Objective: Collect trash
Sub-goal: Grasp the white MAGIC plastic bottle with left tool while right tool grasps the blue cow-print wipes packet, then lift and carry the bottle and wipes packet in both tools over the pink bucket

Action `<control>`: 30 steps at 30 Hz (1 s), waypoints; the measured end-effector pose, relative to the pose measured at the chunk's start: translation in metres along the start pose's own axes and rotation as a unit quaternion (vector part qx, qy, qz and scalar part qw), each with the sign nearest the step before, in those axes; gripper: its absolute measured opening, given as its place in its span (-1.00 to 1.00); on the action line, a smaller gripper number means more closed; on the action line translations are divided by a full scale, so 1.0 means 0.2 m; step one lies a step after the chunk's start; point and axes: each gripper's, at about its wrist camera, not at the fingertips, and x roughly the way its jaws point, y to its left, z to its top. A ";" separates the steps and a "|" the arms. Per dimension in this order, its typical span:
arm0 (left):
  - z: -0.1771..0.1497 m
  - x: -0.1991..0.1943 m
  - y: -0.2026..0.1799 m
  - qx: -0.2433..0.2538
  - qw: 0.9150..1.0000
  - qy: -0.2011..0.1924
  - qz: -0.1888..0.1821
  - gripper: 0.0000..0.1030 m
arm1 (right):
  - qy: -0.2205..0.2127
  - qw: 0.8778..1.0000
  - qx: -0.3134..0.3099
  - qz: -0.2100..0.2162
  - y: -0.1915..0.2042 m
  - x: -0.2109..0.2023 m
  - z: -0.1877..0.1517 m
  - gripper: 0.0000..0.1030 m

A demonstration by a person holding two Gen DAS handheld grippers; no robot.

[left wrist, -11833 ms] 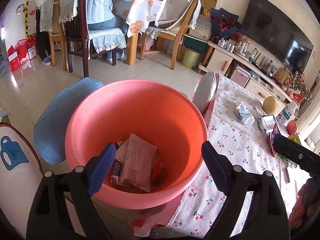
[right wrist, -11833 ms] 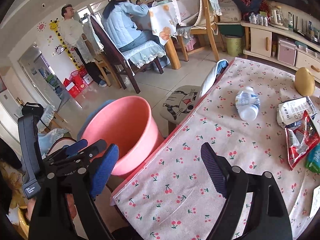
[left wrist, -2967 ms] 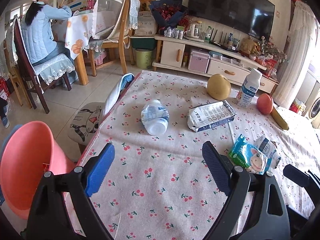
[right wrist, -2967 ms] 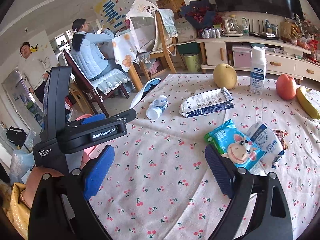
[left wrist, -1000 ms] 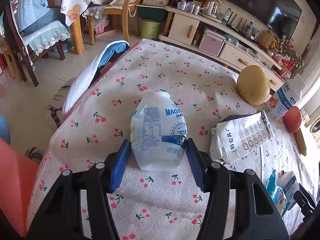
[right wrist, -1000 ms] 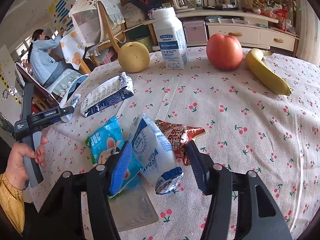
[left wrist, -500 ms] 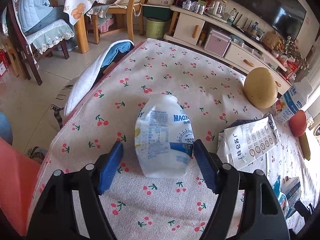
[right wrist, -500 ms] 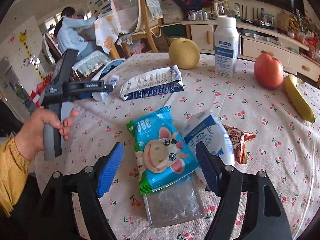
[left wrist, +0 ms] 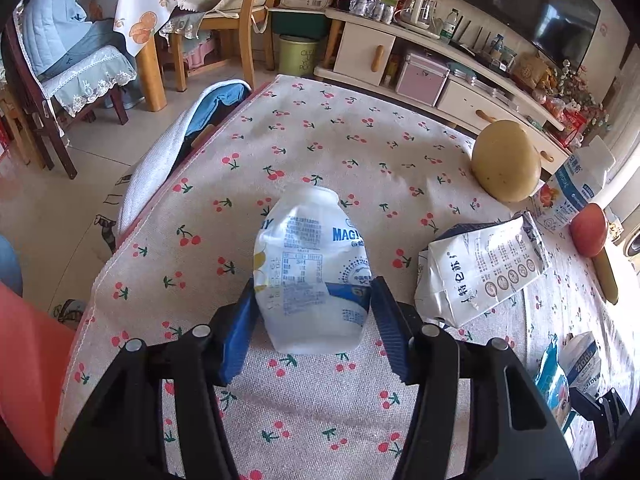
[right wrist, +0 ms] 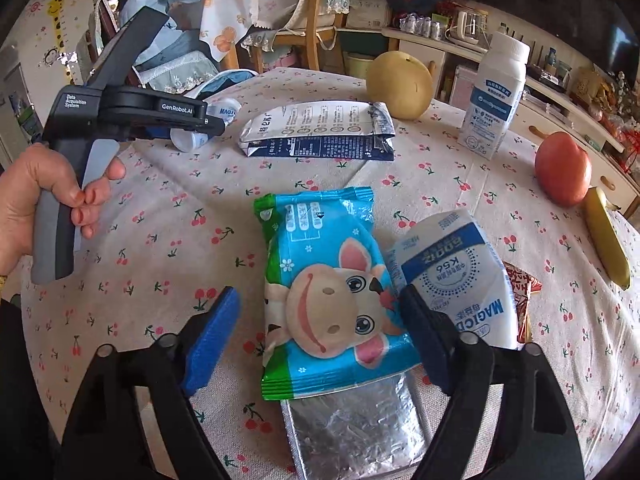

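My left gripper [left wrist: 312, 320] is shut on the crushed white plastic bottle [left wrist: 312, 268] lying on the cherry-print tablecloth [left wrist: 360, 140]; the blue pads press both its sides. The pink trash bucket [left wrist: 28, 376] shows at the left edge below the table. My right gripper [right wrist: 320, 332] is open around a blue cartoon snack wrapper [right wrist: 324, 292] lying on a silver foil pack [right wrist: 356, 428]. A white and blue pouch [right wrist: 452, 276] lies just right of it, over a red wrapper [right wrist: 520, 284]. The left gripper also shows in the right wrist view [right wrist: 188, 128].
An empty white and dark blue bag [right wrist: 320, 128] lies mid-table. A pear [right wrist: 400, 84], milk bottle [right wrist: 496, 96], apple [right wrist: 564, 168] and banana [right wrist: 608, 240] stand at the far side. Stools with cushions [left wrist: 176, 148] are beside the table's left edge.
My left gripper has closed onto the crushed bottle. My right gripper has moved in over the blue wrapper, jaws still apart.
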 end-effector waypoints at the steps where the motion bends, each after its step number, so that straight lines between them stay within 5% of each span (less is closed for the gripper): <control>1: -0.01 -0.01 0.00 -0.001 1.000 0.000 -0.004 0.11 | 0.003 1.000 0.004 -0.004 -0.01 0.01 0.00 0.23; 13: -0.07 -0.10 -0.01 0.006 1.000 -0.012 -0.023 0.06 | 0.004 1.000 0.019 0.000 -0.01 0.00 0.00 -0.03; 30: -0.25 -0.35 0.03 0.013 0.998 -0.032 -0.056 0.02 | -0.026 0.999 -0.011 -0.034 0.15 -0.11 -0.02 -0.12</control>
